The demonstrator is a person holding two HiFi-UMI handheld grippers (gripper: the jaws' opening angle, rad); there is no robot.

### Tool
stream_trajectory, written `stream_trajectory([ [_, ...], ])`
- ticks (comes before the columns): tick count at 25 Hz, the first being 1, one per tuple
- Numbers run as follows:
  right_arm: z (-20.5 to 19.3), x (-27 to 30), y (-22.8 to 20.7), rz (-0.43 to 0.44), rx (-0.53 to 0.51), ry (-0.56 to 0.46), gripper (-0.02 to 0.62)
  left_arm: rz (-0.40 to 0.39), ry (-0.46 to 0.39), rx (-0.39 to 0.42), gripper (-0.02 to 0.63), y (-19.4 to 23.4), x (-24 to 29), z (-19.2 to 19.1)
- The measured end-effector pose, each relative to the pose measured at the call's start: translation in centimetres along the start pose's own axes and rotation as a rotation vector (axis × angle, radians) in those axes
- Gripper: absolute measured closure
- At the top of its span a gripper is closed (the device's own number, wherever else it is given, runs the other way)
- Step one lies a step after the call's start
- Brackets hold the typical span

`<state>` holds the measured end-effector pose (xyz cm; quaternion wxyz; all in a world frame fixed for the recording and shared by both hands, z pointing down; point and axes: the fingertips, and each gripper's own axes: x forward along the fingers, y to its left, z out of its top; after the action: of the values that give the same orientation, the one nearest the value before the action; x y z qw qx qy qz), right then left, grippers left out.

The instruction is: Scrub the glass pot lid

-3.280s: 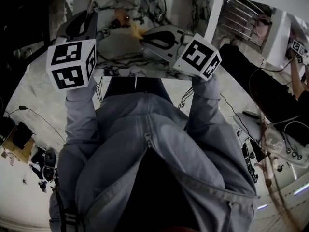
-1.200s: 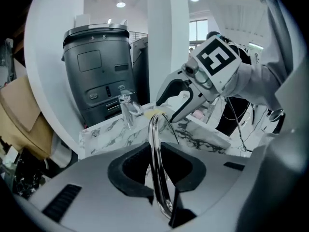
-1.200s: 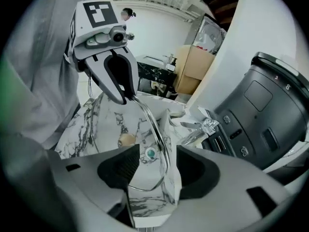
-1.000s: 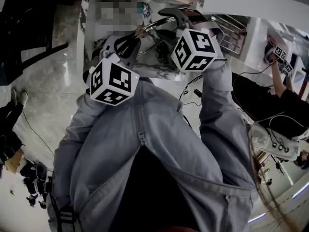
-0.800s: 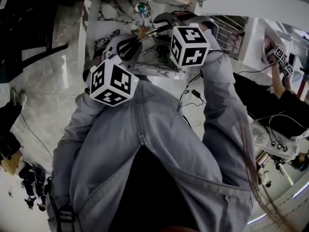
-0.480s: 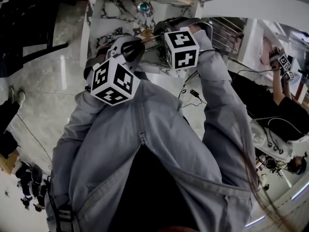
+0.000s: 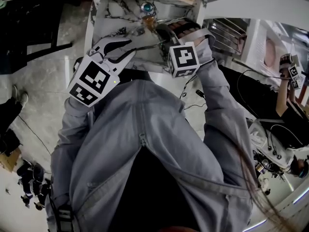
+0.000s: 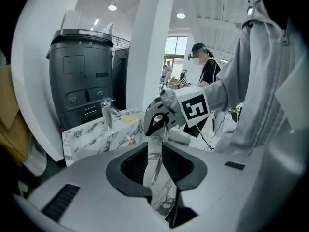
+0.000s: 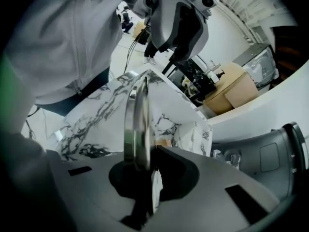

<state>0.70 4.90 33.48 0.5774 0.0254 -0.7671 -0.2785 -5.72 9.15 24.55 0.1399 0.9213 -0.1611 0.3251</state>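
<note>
The lid (image 9: 136, 124) is clear glass, rimmed in glossy metal; the counter (image 9: 91, 120) looks polished marble.

Mock kitchen inside a test lab, marble-patterned surface (image 8: 91, 139) with a tap (image 8: 108, 112), tall dark appliance (image 8: 79, 76), loose cables (image 7: 195, 94) across a glossy floor (image 7: 43, 81), cardboard boxes (image 9: 236, 93), another person (image 8: 208, 74) nearby holding marker cubes.
</note>
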Motion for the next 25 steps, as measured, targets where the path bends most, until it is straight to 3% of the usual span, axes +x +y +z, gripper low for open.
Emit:
stream_trajectory([
  [6,-2.5,1.7,-1.7,-0.265,0.146,0.015,0.557,0.064,-0.030,-0.103,0.506,3.2,-0.5,-0.4],
  [11,-3.3,2.3,-1.5,-0.417,0.207,0.038,0.557,0.060,-0.069,-0.212,0.509,4.8,1.1,0.3],
  [18,-2.3,3.8,0.2,-0.447,0.249,0.035,0.557,0.027,-0.094,-0.408,0.491,8.9,8.0,0.1],
  [22,-1.6,4.3,0.5,-0.465,0.245,0.036,0.556,0.018,-0.028,-0.425,0.332,10.7,13.6,-1.1],
  [25,-1.6,4.6,0.7,-0.481,0.241,0.049,0.555,-0.037,0.085,-0.429,0.283,11.0,17.2,-3.0],
])
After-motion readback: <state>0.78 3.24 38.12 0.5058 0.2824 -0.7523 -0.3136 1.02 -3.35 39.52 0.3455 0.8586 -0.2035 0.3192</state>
